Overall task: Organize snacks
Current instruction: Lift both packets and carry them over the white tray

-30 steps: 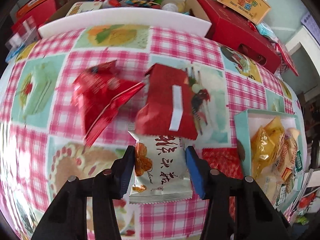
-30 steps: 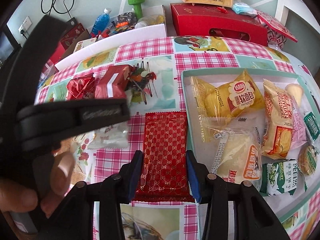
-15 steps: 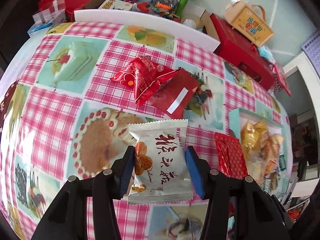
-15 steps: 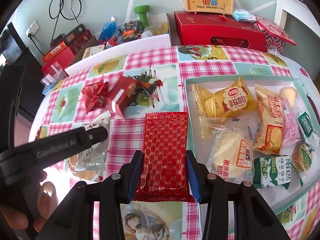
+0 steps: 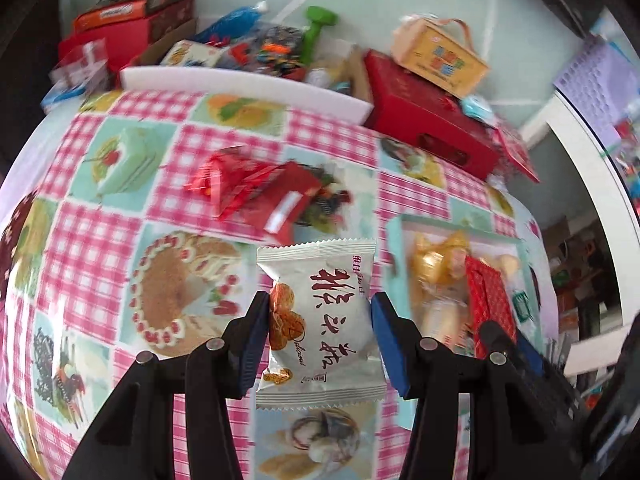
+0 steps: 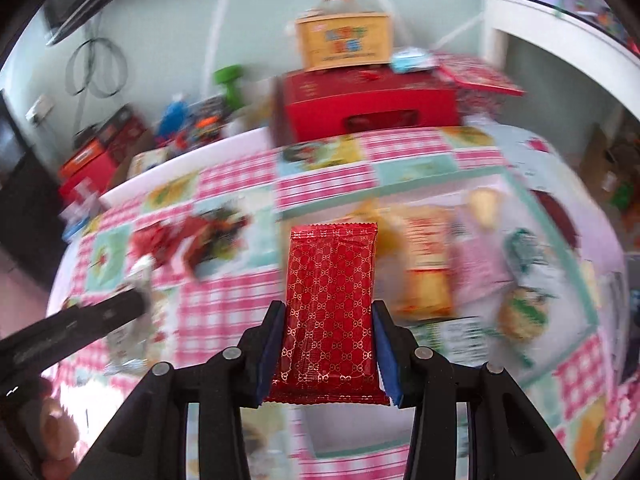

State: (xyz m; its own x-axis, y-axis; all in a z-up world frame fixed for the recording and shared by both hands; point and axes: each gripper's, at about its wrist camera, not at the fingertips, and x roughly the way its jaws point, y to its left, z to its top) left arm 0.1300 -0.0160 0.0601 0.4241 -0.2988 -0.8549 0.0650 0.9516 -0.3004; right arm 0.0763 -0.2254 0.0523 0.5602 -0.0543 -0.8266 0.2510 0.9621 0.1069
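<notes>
My left gripper (image 5: pixel 318 334) is shut on a white snack packet (image 5: pixel 320 320) with red script, held above the checked tablecloth. My right gripper (image 6: pixel 330 344) is shut on a flat red patterned packet (image 6: pixel 332 304), lifted above the table at the left edge of the teal tray (image 6: pixel 560 236). The red packet (image 5: pixel 486 300) and right gripper also show at the right of the left wrist view, over the tray (image 5: pixel 394 232). The tray holds several yellow, pink and green snack packs. Two red snack bags (image 5: pixel 256 192) lie together on the cloth farther back.
A red gift box (image 6: pixel 368 104) with a yellow carton (image 6: pixel 344 42) on top stands at the table's back edge. A white board (image 5: pixel 244 84) and a clutter of boxes, a blue bottle and a green dumbbell lie behind it. The left gripper's arm (image 6: pixel 76 328) crosses the right view's lower left.
Both grippers have lifted their packets off the cloth and swung right. The red packet now hangs over the tray's left side; the white packet has moved closer to the tray.
</notes>
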